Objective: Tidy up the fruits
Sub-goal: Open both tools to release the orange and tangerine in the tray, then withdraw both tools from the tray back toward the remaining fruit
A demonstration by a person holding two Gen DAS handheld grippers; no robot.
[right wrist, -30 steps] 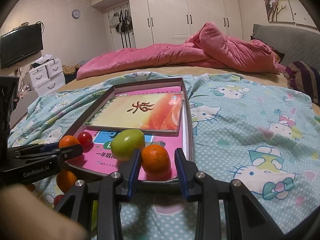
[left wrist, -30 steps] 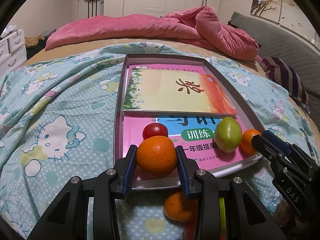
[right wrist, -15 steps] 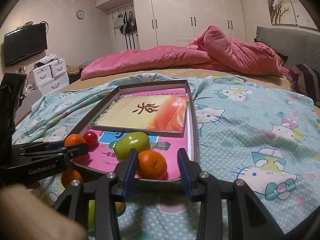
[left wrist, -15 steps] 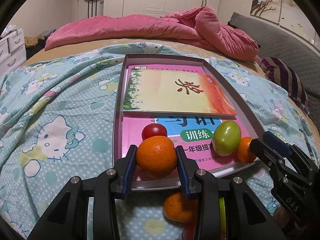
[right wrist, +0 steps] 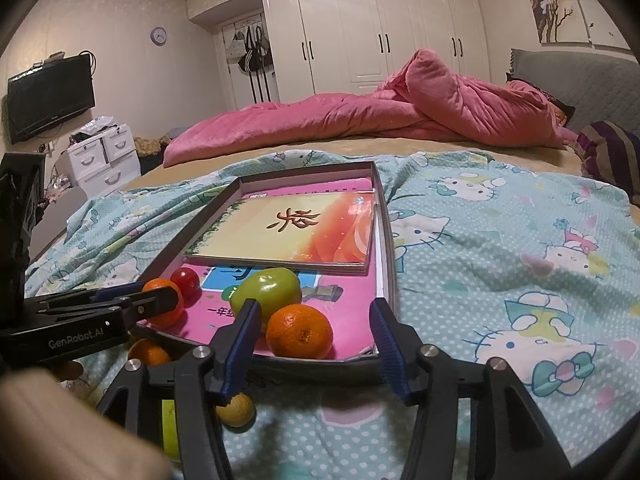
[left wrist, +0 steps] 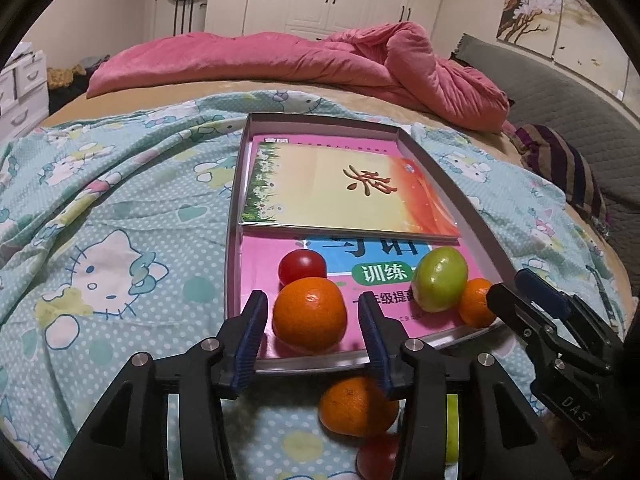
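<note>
bed (left wrist: pixel 120 208): left gripper (left wrist: pixel 312 328) parted around orange (left wrist: pixel 310 314); right gripper (right wrist: pixel 316 340) wide, empty.

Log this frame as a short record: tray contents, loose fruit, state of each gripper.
tray: two books, red tomato, green fruit, two oranges
left gripper: jaws open around large orange, gaps visible on both sides
right gripper: jaws open around small orange, not touching
loose fruit on bedsheet: an orange near tray's front edge, others partly hidden
</note>
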